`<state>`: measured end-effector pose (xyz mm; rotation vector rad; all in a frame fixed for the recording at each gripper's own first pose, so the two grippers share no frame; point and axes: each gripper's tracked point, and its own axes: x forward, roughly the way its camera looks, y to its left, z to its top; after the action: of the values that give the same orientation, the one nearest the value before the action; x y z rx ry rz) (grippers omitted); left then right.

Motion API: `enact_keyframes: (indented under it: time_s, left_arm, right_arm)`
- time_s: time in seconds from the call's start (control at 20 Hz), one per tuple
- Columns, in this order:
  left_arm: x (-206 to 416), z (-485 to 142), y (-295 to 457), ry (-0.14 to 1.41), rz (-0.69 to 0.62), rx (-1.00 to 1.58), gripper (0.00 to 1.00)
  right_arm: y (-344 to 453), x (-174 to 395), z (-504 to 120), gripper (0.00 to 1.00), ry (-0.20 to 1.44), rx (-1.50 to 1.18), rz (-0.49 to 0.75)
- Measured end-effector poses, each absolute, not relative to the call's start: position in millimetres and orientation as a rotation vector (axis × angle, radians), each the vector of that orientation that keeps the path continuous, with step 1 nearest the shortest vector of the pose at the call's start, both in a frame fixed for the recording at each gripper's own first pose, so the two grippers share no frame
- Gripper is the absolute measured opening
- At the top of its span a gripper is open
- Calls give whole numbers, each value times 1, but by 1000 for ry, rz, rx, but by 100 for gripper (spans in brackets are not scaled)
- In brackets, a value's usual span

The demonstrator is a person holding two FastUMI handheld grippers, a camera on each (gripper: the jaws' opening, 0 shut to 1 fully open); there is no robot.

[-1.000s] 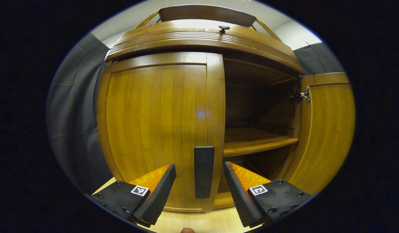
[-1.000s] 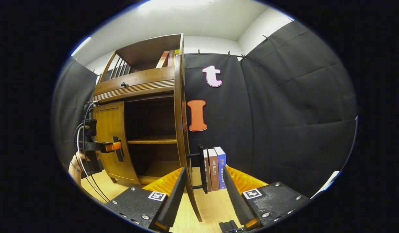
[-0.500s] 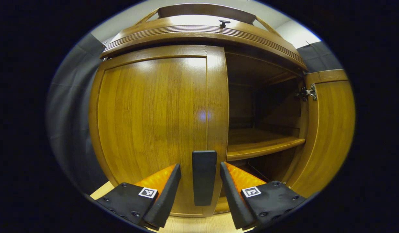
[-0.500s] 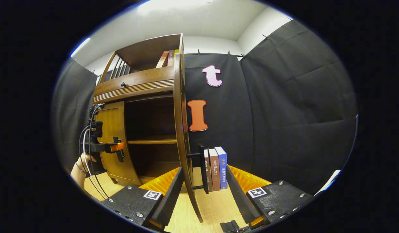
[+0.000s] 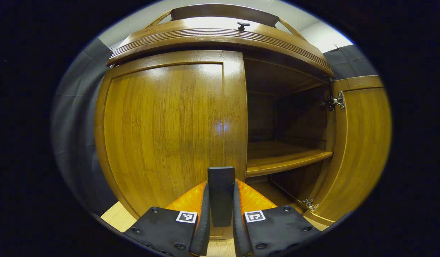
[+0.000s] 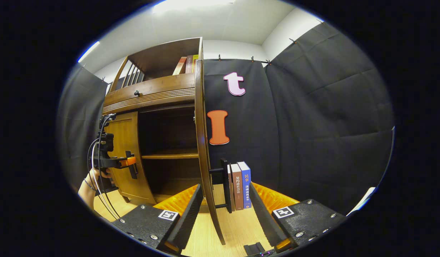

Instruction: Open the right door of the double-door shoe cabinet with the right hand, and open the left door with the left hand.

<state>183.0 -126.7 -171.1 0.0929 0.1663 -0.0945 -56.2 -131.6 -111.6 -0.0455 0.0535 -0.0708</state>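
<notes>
Closest to me, the left gripper (image 5: 220, 228) has its two fingers clamped on the dark handle (image 5: 221, 195) of the left door (image 5: 163, 125), which sits flush in the shoe cabinet (image 5: 220, 34) and is not yet swung out. That half of the job looks ready to start: the grip is made, the pull remains. The right gripper (image 6: 223, 217) stands with its fingers spread apart either side of the right door (image 6: 202, 142), touching nothing that I can see. That door stands wide open, edge-on, its handle (image 6: 225, 185) just ahead of the fingers, so the right half looks done. Beyond it stands a row of books (image 6: 239, 185).
</notes>
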Motion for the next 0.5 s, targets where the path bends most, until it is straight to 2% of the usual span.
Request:
enact_keyframes:
  time_s: [0.15, 0.35, 0.5]
  left_arm:
    - [166, -169, -125, 173, -128, 86, 30]
    - [136, -162, -117, 172, -174, 84, 31]
    - [110, -157, -110, 175, -202, 92, 29]
  right_arm:
    - [-126, -55, -110, 81, 50, -34, -68]
    - [-113, -57, -106, 81, 44, -34, -57]
    - [-104, -60, -104, 81, 45, -36, -50]
